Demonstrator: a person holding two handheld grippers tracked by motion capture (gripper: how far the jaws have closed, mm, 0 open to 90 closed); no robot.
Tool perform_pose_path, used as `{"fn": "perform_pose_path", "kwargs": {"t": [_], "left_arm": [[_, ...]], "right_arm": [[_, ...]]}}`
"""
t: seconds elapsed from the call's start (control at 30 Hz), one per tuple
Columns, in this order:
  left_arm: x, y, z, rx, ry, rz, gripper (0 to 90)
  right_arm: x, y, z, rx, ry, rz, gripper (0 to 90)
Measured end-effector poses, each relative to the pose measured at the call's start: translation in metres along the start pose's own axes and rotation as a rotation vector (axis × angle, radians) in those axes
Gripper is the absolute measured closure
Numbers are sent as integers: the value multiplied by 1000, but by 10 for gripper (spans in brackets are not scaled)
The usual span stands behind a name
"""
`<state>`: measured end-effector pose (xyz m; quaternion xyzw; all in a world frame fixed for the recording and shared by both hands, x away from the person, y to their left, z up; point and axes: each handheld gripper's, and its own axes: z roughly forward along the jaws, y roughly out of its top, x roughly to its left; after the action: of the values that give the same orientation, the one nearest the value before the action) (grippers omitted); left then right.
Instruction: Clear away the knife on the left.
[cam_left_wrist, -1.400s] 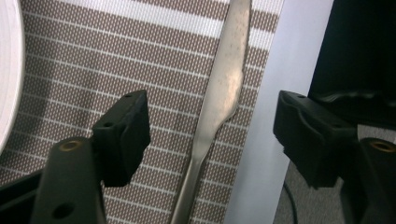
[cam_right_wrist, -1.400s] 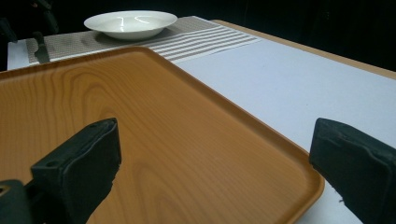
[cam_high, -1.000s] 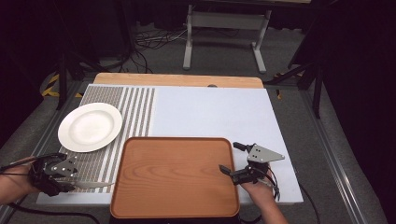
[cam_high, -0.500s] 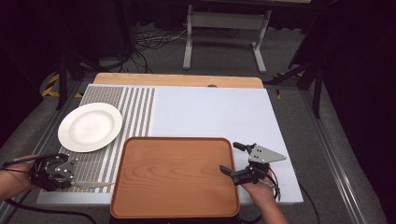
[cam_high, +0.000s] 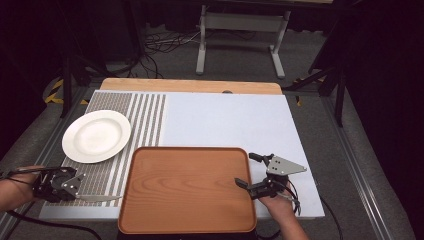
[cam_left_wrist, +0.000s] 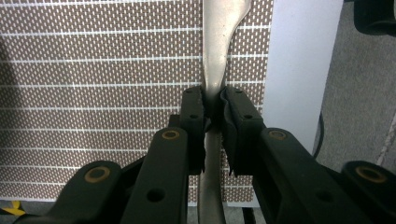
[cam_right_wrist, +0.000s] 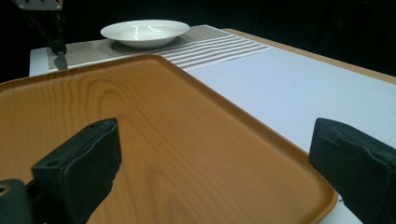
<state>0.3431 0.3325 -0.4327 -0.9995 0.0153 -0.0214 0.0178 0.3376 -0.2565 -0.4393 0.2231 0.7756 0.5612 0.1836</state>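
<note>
From the high view, your left tool (cam_high: 75, 186) lies low at the near left corner of the surface (cam_high: 225, 120), its jaws having just been closing on the slim silver table knife (cam_high: 100, 198) lying on the brown striped woven placemat (cam_high: 107, 102); lift it level so the blade clears the wooden tray (cam_high: 187, 187). The left gripper view confirms what height hides: both pads clamp the knife's handle squarely. The right gripper view shows your right tool (cam_right_wrist: 210, 168) spread wide over the tray's corner, with the white ceramic plate (cam_right_wrist: 144, 31) beyond.
</note>
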Motion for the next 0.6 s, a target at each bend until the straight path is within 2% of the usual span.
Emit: {"fn": "perform_pose_path", "kwargs": {"t": [0.27, 0.4, 0.57, 0.6], "left_arm": [[0, 1, 0, 2, 0, 11, 803], [-2, 1, 0, 2, 17, 14, 803], [-2, 1, 0, 2, 18, 8, 803], [-2, 1, 0, 2, 17, -3, 803]], "right_arm": [[-1, 0, -3, -10, 0, 6, 31], [-1, 0, -2, -12, 2, 7, 31], [0, 1, -3, -13, 4, 8, 31], [0, 1, -3, -13, 4, 8, 31]]}}
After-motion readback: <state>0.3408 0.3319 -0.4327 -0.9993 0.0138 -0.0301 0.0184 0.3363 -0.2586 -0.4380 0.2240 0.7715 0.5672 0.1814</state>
